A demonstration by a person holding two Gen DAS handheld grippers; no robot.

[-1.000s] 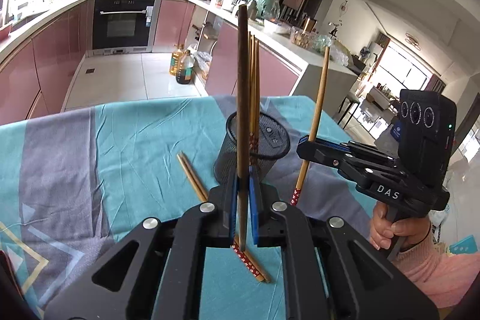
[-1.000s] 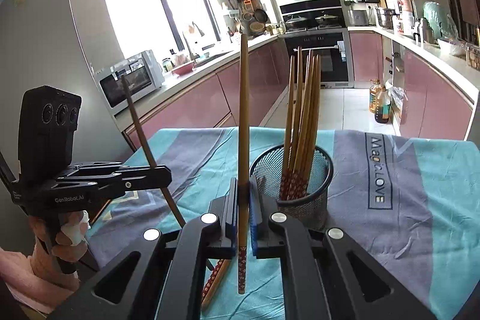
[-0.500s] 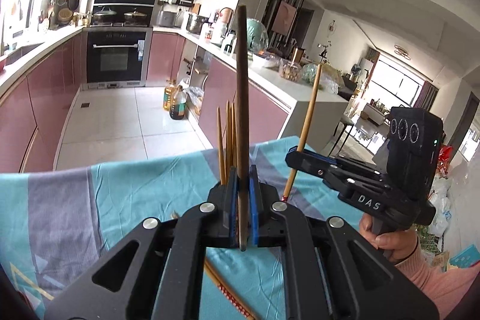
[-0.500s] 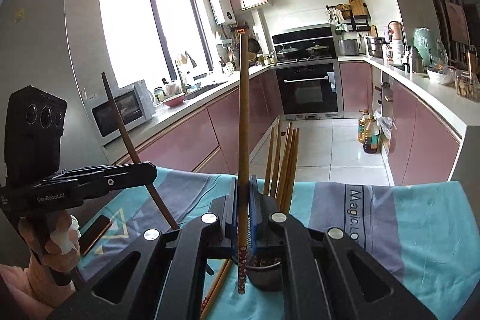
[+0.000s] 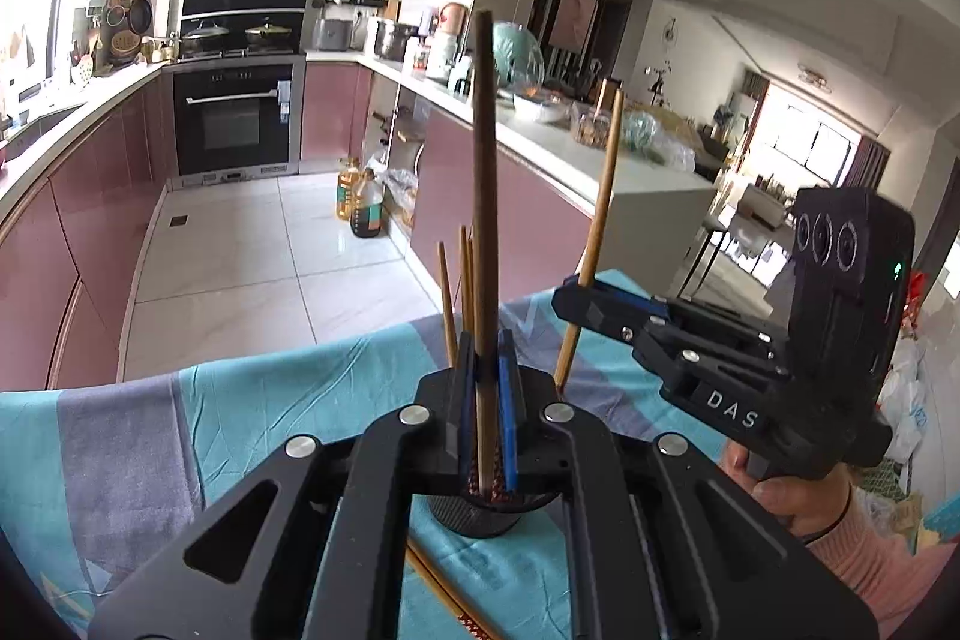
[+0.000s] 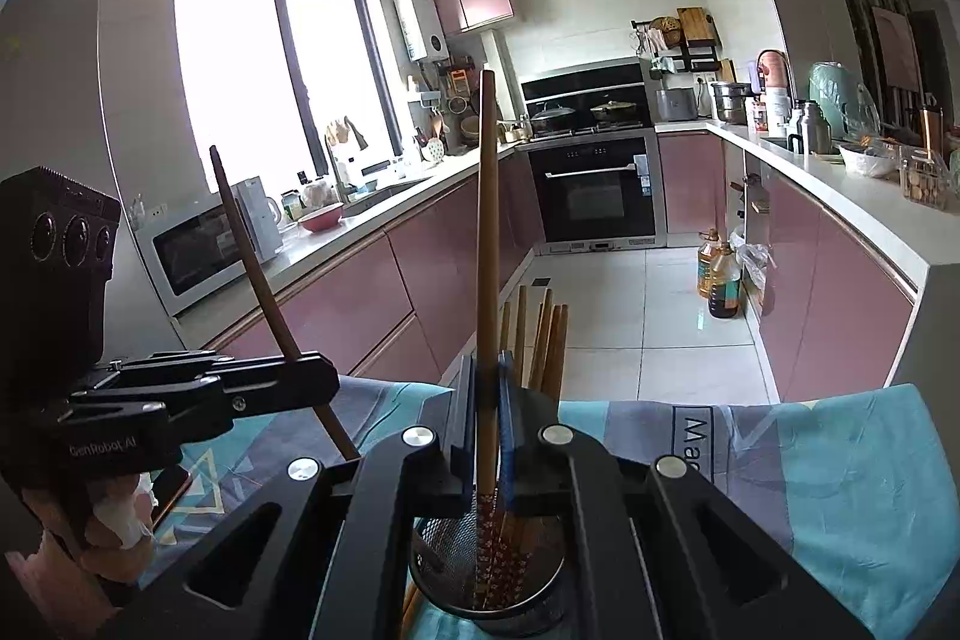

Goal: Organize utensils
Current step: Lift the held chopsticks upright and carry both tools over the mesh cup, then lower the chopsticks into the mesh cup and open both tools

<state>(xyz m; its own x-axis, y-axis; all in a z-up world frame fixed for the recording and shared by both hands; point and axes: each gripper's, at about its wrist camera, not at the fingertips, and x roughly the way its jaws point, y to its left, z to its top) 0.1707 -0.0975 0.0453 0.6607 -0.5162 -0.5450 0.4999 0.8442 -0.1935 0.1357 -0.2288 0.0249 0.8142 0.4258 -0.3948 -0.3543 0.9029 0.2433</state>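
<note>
Mesh holder [image 6: 487, 574] crowded with upright chopsticks [image 6: 549, 340] — open tablecloth [image 6: 840, 466] on its right side

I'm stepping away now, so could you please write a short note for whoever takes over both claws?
Left claw: shut on a dark chopstick, held upright above the mesh holder.
Right claw: shut on a lighter chopstick, its patterned tip already inside the holder.
Done: several chopsticks stand in the holder.
Left: lower and release both held chopsticks, then collect the loose ones on the tablecloth beside the holder.
</note>
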